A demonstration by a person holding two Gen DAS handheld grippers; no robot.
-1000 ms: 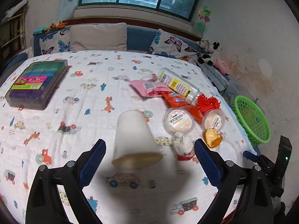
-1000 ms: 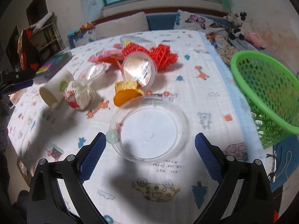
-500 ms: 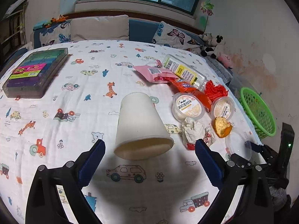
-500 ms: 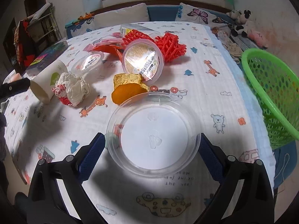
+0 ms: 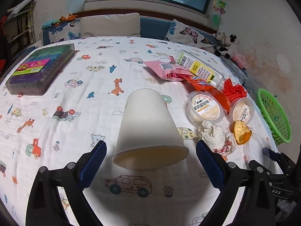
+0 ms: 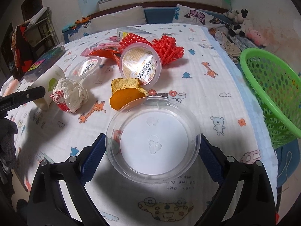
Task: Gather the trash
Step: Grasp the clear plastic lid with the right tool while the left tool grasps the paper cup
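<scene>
Left wrist view: the left gripper [image 5: 150, 156] has its jaws spread wide, released, on either side of the rim of a white paper cup [image 5: 148, 128] lying on its side at centre frame on the cartoon-print cloth of the bench [image 5: 79, 101].

Right wrist view: the right gripper [image 6: 152, 150] has its jaws released, flanking a clear round plastic lid [image 6: 152, 145] at lower centre. A green plastic mesh basket [image 6: 270, 92] sits at right edge.
</scene>
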